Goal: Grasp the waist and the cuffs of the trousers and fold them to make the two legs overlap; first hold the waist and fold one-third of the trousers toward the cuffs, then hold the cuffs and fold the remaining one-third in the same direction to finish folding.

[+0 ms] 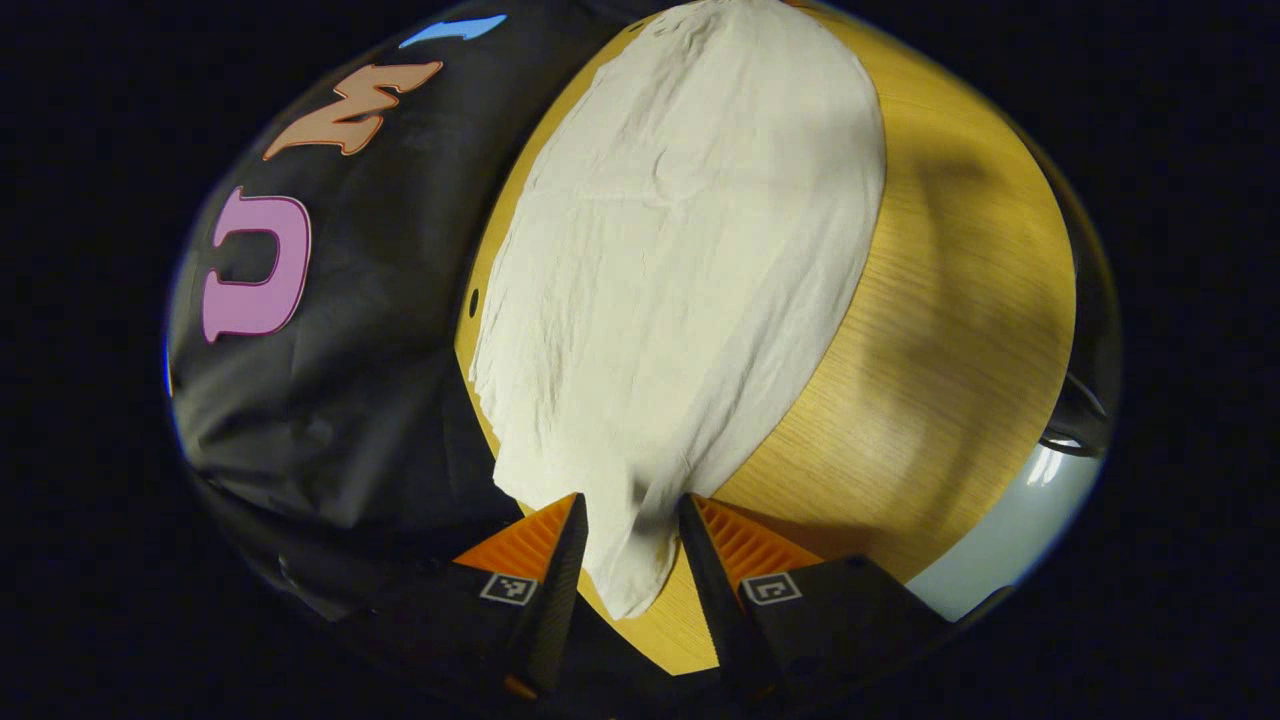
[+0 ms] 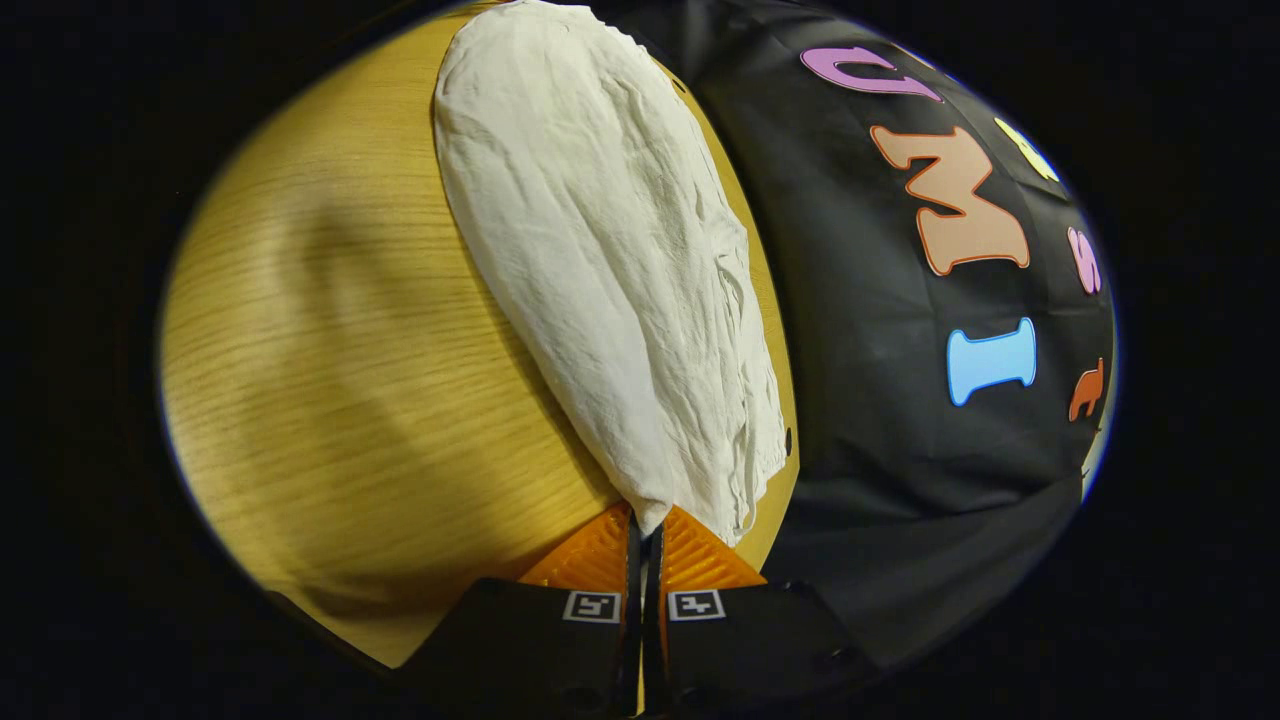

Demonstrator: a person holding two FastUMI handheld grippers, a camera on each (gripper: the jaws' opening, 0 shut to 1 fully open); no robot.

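White trousers (image 1: 660, 270) lie flat along the far edge of the wooden table (image 1: 950, 330), the legs stacked as one long strip. In the left gripper view, one end of the cloth reaches between the fingers of my left gripper (image 1: 632, 515), which stand apart and open around it. In the right gripper view, the other end of the trousers (image 2: 620, 280) narrows to a corner at my right gripper (image 2: 646, 528), whose fingers are pressed together on that corner.
The booth's black cloth wall (image 1: 350, 350) runs right behind the table's far edge (image 2: 775, 330). Bare wood (image 2: 350, 380) spreads out on the near side of the trousers. A pale floor patch (image 1: 1000, 530) shows past the table's end.
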